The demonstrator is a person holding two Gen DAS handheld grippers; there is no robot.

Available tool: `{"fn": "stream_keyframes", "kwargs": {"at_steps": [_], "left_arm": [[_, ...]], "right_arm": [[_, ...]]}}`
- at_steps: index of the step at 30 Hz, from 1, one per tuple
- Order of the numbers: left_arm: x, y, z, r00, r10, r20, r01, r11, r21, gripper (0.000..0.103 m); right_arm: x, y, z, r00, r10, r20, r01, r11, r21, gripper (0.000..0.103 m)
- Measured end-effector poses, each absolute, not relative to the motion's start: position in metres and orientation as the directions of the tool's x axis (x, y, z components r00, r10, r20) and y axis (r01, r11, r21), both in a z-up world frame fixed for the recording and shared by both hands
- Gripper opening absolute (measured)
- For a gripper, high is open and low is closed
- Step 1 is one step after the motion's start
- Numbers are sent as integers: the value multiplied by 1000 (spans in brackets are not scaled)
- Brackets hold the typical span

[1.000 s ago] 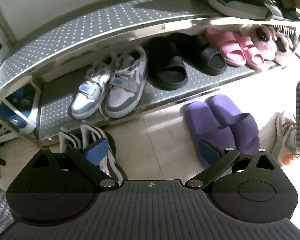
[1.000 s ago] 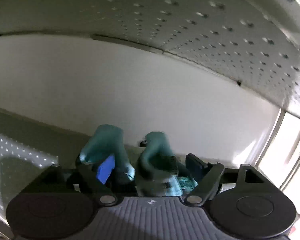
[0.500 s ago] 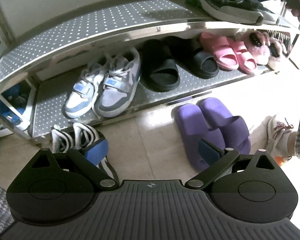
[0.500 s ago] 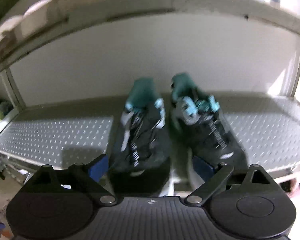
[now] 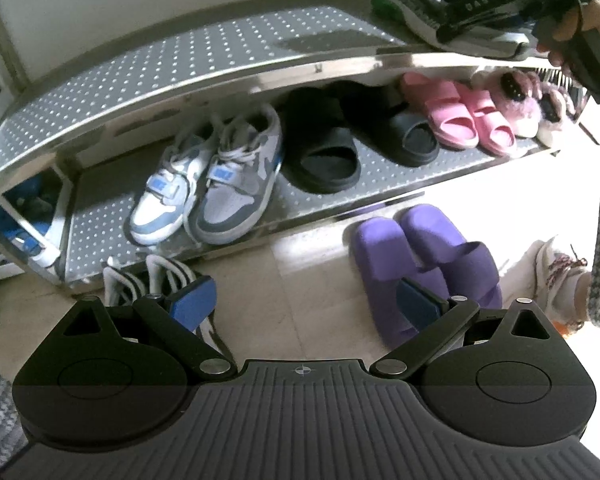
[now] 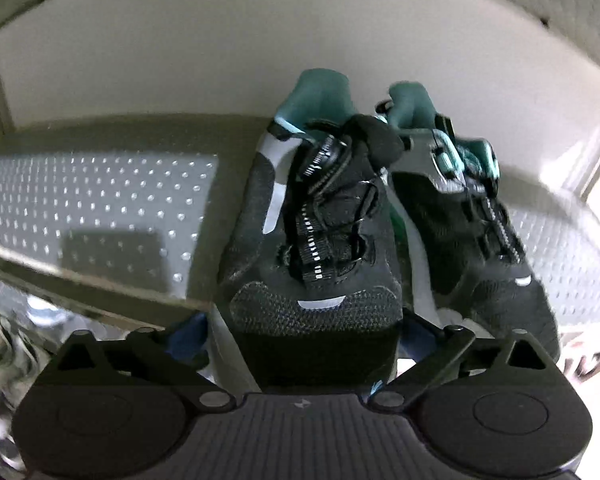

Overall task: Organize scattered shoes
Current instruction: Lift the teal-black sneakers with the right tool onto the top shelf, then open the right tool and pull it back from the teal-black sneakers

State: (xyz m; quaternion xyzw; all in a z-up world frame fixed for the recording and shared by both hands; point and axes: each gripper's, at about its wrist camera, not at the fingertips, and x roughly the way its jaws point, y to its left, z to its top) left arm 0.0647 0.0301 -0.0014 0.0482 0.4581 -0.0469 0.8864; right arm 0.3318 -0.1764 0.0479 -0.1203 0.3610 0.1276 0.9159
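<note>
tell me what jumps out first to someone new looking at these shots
The black and teal sneakers fill the right wrist view, on the upper shelf with the right tool at the nearer shoe's toe. In the left wrist view, purple slides lie on the floor before the rack, just beyond the open left tool.

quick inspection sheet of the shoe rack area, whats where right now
surface: perforated metal rack, pale tiled floor.
job's things: black-teal sneakers on top shelf; blue-white sneakers, black slides, pink slides, fluffy slippers on lower shelf; purple slides and striped slides on floor.
clutter: white shoe at right.
grippers: left hand-held gripper open, empty; right hand-held gripper straddles the left sneaker's toe, contact unclear.
cables: nothing seen.
surroundings: white wall.
</note>
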Motion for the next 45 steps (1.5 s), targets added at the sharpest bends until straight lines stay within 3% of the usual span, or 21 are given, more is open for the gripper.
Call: {"fn": "stream_keyframes", "kwargs": {"at_steps": [19,36,41,45], "left_arm": [[80,19,-26,494,-27,-869,138,989,48,99],[79,27,-27,488,-2,-873,110,992,59,99],[75,36,-17,516,14,-857,78,995,63,99],[69,48,-8,540,35,-841,35,997,64,99]], "right_arm": [[388,-264,43,680,123,-723,-295,949,-116,91],[409,-318,42,732,-52,-680,-38,992,-118,96],[350,-318,86,743,113,-659,-28,990,138,99],[325,-280,100,706,197,-680,-115,980,165,99]]}}
